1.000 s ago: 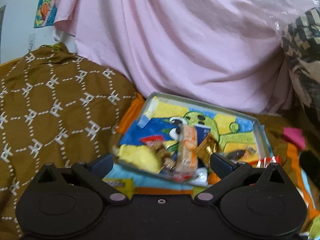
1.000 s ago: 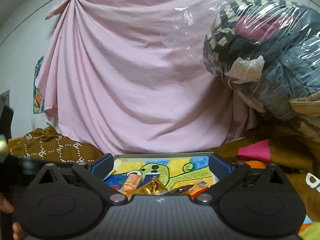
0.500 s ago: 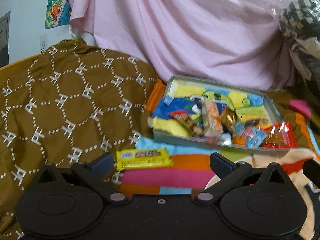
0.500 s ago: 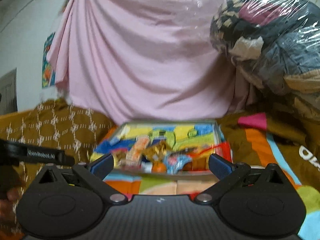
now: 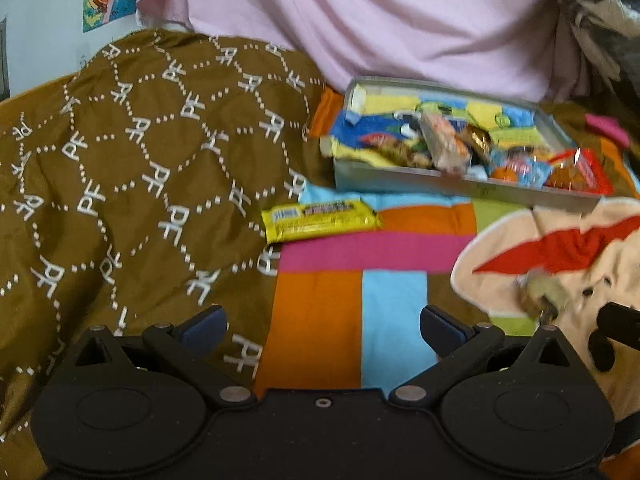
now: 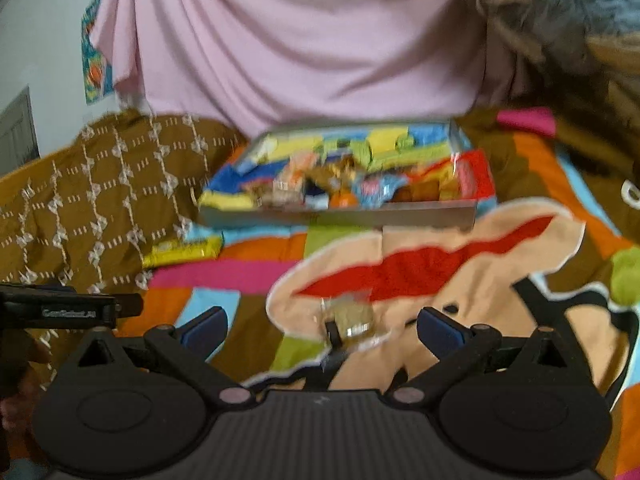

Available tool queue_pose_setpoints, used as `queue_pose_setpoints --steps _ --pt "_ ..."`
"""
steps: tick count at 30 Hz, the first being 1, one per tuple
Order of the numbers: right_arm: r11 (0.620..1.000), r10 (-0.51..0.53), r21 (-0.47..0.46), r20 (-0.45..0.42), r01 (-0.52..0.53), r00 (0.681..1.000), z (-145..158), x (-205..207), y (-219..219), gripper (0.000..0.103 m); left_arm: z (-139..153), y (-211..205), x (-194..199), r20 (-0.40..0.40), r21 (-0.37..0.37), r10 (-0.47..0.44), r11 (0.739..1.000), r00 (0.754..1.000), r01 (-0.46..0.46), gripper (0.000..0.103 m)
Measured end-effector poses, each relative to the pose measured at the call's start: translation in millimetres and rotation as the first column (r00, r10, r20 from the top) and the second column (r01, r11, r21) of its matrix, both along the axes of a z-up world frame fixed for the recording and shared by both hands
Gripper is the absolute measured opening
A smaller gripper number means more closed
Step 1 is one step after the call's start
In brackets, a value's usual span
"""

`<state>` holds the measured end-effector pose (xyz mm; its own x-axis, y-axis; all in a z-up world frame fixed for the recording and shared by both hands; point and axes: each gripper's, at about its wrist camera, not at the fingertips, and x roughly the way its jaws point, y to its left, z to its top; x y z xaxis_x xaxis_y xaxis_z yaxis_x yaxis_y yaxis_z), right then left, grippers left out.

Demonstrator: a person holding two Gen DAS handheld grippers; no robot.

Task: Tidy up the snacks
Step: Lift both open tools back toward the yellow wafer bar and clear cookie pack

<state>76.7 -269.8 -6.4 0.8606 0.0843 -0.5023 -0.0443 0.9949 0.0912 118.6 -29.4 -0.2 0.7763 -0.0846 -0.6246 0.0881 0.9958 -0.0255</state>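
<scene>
Through the left wrist camera we are holding the left gripper with jaws spread wide and empty, hovering over the patchwork blanket; the yellow wrapped candy bar is lying ahead, just outside the shallow grey metal tray holding the other snacks. Through the right wrist camera we are aiming the right gripper, also released and empty, at a small crinkly gold-wrapped sweet lying between its fingers. We are judging that closing on it and carrying it to the tray comes next.
</scene>
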Motion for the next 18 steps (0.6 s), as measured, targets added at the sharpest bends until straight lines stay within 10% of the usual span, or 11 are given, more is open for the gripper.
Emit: queue_pose_setpoints --steps 18 --pt "0.998 0.016 -0.054 -0.144 -0.024 0.990 -32.2 22.4 13.4 0.103 -16.9 0.5 15.7 -0.035 0.044 -0.030 0.999 0.999 0.031 0.102"
